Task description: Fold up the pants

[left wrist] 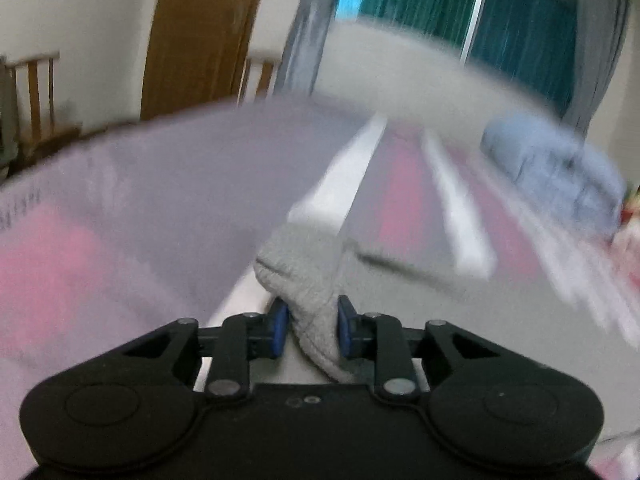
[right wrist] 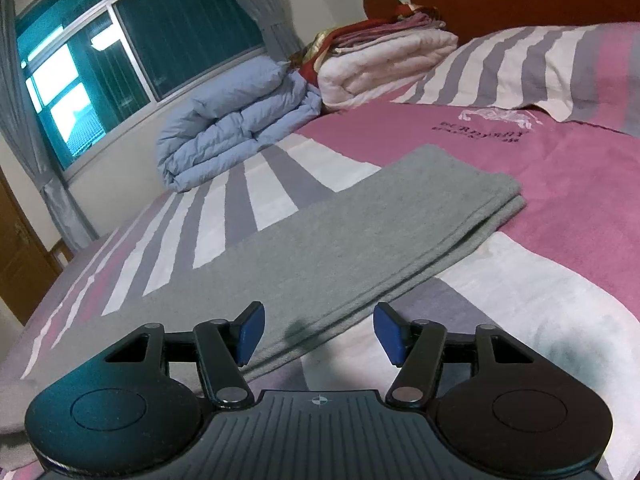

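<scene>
Lying along the striped bed, the grey pants are folded lengthwise into a long band, their doubled end pointing toward the pillow. The left gripper has its jaws clamped on a bunch of the grey cloth, in a blurred view. The right gripper hovers over the pants' near long edge, jaws wide apart, touching nothing. Bare bedcover flanks both long edges; a blue duvet sits well apart at the window-side edge.

Blue duvet beyond open bedspread
</scene>
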Motion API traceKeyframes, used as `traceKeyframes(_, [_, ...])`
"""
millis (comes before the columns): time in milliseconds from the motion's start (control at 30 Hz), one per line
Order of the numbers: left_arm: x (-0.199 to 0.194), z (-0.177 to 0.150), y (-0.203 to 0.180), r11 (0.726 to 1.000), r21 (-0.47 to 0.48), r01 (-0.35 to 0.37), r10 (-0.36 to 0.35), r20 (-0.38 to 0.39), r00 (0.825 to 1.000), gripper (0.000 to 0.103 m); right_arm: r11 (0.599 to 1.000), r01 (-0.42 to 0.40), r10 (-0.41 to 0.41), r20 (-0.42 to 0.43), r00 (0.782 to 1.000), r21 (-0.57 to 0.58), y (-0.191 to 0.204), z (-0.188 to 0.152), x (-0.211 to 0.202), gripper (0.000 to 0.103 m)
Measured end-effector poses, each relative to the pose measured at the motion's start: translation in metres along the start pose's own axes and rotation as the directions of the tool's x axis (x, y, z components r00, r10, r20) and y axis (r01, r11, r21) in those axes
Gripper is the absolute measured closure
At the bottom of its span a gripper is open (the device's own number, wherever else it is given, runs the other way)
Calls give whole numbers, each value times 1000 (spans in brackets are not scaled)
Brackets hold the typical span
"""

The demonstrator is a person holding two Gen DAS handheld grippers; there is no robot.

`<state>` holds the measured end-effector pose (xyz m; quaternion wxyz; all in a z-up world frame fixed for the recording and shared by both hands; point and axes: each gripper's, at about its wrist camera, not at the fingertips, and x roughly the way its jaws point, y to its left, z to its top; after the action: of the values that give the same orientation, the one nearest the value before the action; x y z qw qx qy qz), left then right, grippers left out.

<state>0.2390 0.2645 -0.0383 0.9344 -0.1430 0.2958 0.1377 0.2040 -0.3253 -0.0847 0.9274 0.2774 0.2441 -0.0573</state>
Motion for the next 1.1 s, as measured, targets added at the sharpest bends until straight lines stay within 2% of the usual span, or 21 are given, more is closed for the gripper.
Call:
traceKeyframes(67, [-5,-13,6,1000,9,17,-17,13,1000,79,1000,0,0,-10,1000,29,-6,1,2,42])
traceKeyframes(100, [-12,-16,7,1000,2,20,-20,26,999,73,999,0,1,-14,1000,46,-9,2,1,42])
traceKeyframes(133, [-20,-18,8,1000,-4,12,-12,33,999,56,998,-1,2,-13,1000,57,-11,2,0,41])
traceKeyframes(200, [-37,-22,9,998,-19,-60,61,68,996,41,998,-6,6,-5,1000,68,-13,2,-2,40])
traceKeyframes(233, [-45,-22,7,997,-23,-72,74,89,993,42,998,-10,10,-2,1000,66,-13,2,-4,39])
traceKeyframes(300, [-62,-24,-4,998,7,-57,55,133,990,42,999,-35,35,1,999,17,-5,2,-5,38])
traceKeyframes(367, [-68,-22,-27,996,84,-30,16,162,987,42,996,-73,73,1,997,-59,12,-1,-5,38])
traceKeyframes(467, [-58,-18,-72,978,206,36,-69,155,986,35,975,-120,124,8,992,-188,39,-7,1,38])
traceKeyframes(533, [-41,-24,-100,959,275,66,-104,126,987,29,962,-128,130,-10,991,-243,52,-10,12,38])
traceKeyframes(567, [-30,-28,-110,951,300,75,-109,97,989,25,955,-67,62,-26,998,-290,56,-13,22,38])
traceKeyframes(600, [-13,-32,-117,944,324,67,-86,43,995,19,950,11,-30,-56,998,-311,56,-15,35,38])
traceKeyframes(633, [10,-36,-121,937,349,35,-19,-50,999,18,953,62,-92,-89,992,-298,50,-14,45,39])
traceKeyframes(667, [18,-37,-119,940,339,37,-16,-66,998,18,960,51,-80,-95,992,-276,44,-12,47,39])
traceKeyframes(733, [13,-27,-114,950,310,39,-34,-23,999,24,953,66,-98,-97,990,-296,50,-4,43,39])
traceKeyframes(800, [11,-12,-110,948,316,24,-34,27,999,24,955,-1,-14,-48,999,-298,62,5,33,39])
traceKeyframes(900, [25,9,-104,945,328,4,-16,33,999,24,944,-139,120,-81,990,-300,102,15,45,39])
traceKeyframes(1000, [40,28,-99,949,315,-14,2,38,999,25,906,-298,252,-181,951,-302,163,11,74,39])
traceKeyframes(1100, [53,37,-99,948,316,-35,23,40,999,25,839,-433,351,-280,893,-330,231,-7,101,39])
